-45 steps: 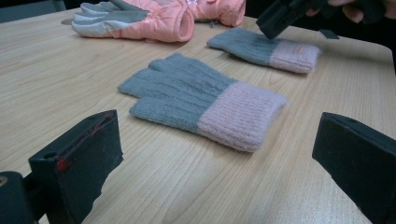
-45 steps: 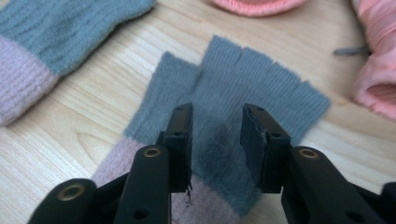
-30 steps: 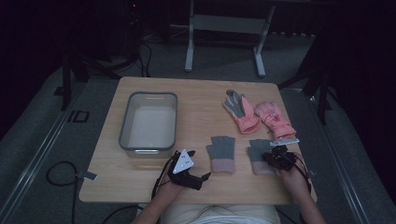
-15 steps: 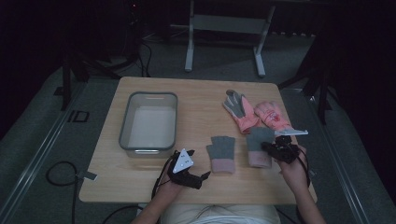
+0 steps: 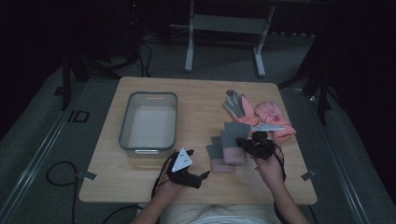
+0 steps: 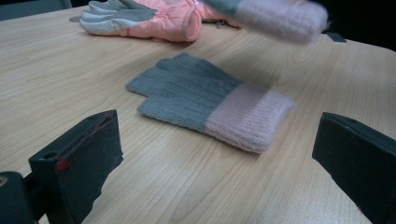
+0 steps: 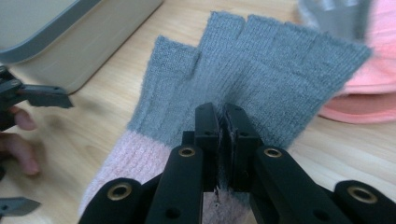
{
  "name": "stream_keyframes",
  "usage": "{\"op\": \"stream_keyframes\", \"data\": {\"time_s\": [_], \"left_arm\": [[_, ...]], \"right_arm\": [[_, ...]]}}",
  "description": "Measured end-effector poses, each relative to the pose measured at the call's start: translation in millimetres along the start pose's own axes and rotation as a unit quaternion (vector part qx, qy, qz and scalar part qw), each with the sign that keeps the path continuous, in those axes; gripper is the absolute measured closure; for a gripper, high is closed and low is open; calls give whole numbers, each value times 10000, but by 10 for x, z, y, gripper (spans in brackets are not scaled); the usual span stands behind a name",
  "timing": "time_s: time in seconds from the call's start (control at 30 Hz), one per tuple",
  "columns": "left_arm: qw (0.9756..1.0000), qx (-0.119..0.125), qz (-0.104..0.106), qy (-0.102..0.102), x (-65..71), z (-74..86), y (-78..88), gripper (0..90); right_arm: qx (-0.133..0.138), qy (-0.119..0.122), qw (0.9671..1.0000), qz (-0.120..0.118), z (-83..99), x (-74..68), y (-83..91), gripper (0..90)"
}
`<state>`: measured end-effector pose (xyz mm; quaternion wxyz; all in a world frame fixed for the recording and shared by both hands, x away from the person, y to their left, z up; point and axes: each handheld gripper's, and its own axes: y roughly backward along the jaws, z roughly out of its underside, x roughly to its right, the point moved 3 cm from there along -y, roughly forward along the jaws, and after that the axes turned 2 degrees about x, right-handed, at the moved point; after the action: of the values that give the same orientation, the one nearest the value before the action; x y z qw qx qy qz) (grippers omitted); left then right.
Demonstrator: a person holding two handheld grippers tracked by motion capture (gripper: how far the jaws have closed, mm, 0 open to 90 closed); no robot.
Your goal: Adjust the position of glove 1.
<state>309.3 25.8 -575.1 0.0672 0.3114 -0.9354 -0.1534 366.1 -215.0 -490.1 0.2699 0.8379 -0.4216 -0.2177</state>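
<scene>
Right gripper (image 7: 223,135) pinches grey glove (image 7: 261,65), seemingly lifted.

A grey knitted fingerless glove with a pink cuff (image 7: 243,88) is hanging pinched and lifted, partly overlapping its matching glove (image 6: 210,100), which is lying flat on the wooden surface (image 5: 201,102).

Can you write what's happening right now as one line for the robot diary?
right tongs: shut on grey glove, lifted | left tongs: open, idle | second grey glove: flat on table
</scene>
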Motion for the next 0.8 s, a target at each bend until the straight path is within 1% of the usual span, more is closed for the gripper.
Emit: {"op": "stream_keyframes", "data": {"time_s": [0.03, 0.07, 0.1, 0.17, 0.3, 0.37, 0.47, 0.5, 0.53, 0.6, 0.63, 0.67, 0.73, 0.8], "left_arm": [[10000, 0, 3, 1, 1, 0, 0, 11], [10000, 0, 6, 3, 0, 0, 1, 11], [10000, 2, 8, 7, 0, 1, 1, 11], [10000, 3, 15, 9, -1, 1, 2, 11], [10000, -8, 30, -7, 3, 1, 3, 11], [10000, -19, 29, -12, 4, 2, 4, 11], [10000, -31, 21, -20, 6, 2, 3, 11], [10000, -52, -22, -39, 10, 2, -1, 11], [10000, -56, -52, -45, 12, 2, -3, 11], [9998, -58, -187, -99, 17, 3, -1, 11], [9997, -64, -225, -116, 18, 4, -1, 10], [9996, -71, -238, -118, 18, 4, -1, 11], [9994, -92, -318, -119, 20, 3, -6, 11], [9992, -106, -368, -119, 21, 3, -9, 11]], "right_arm": [[-49, 30, 10000, 21, 6, -70, -63, 851], [-49, 30, 10000, 21, 6, -70, -63, 851], [-98, 41, 9999, 8, 14, -114, -108, 852], [-125, 14, 9999, -19, 20, -132, -130, 851], [-267, 72, 9996, -23, 73, -178, -239, 851], [-367, 64, 9993, -51, 109, -181, -306, 850], [-423, 82, 9991, -32, 134, -179, -353, 850], [-449, 63, 9990, -16, 148, -173, -375, 849], [-538, 8, 9985, -30, 189, -159, -424, 848], [-594, -27, 9982, -66, 223, -154, -458, 848], [-618, -32, 9981, -78, 239, -157, -473, 846], [-640, -36, 9979, -37, 255, -157, -490, 846], [-655, -131, 9978, -56, 287, -139, -514, 843], [-683, -105, 9976, -20, 314, -134, -548, 837]]}}
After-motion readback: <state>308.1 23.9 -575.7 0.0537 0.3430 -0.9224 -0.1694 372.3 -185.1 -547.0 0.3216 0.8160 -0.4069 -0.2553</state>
